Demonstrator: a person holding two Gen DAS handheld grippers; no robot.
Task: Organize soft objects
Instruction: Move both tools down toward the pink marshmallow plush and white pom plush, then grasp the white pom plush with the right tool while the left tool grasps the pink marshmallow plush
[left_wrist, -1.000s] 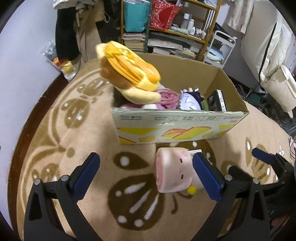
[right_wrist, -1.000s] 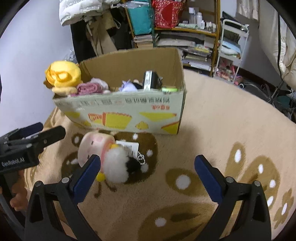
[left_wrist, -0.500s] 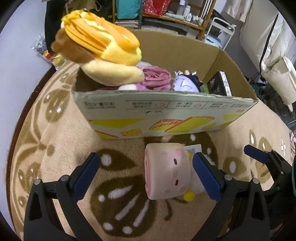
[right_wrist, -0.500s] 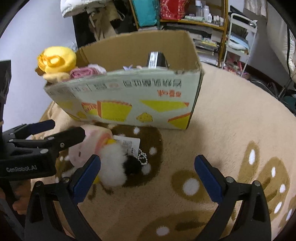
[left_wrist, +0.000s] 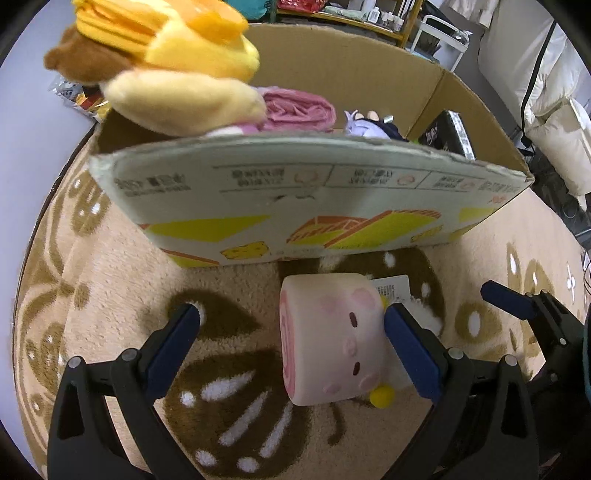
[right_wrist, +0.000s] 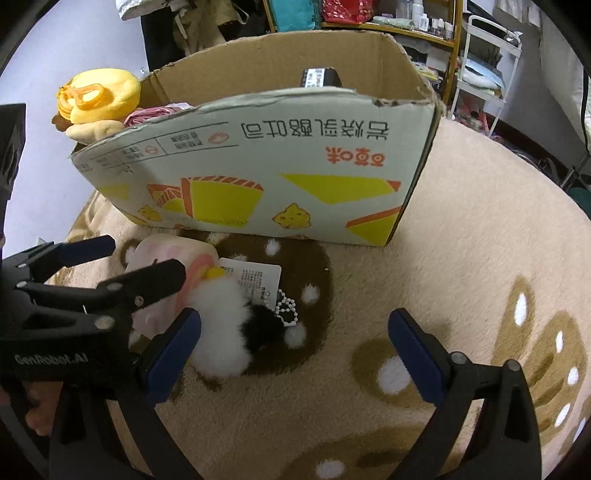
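Left gripper (left_wrist: 290, 334) jaws wide, straddling the pink roll plush (left_wrist: 330, 341); its right finger sits just beside or touching the plush's face, left finger well apart, nothing clamped. Right gripper (right_wrist: 293, 341) jaws wide too, empty, hovering over the rug (right_wrist: 461, 236) near the plush's white fluffy tail (right_wrist: 221, 328) and paper tag (right_wrist: 253, 277). Plush lies on the rug just in front of the cardboard box (left_wrist: 306, 206). Box already holds a yellow plush (left_wrist: 173, 66) sticking out over the left corner, a pink rolled cloth (left_wrist: 299, 112), a purple-white toy (left_wrist: 364, 125) and a dark flat item. Judgement: mostly done; pink roll looks like the only soft thing left out. Left: close on it, lift, drop in box.
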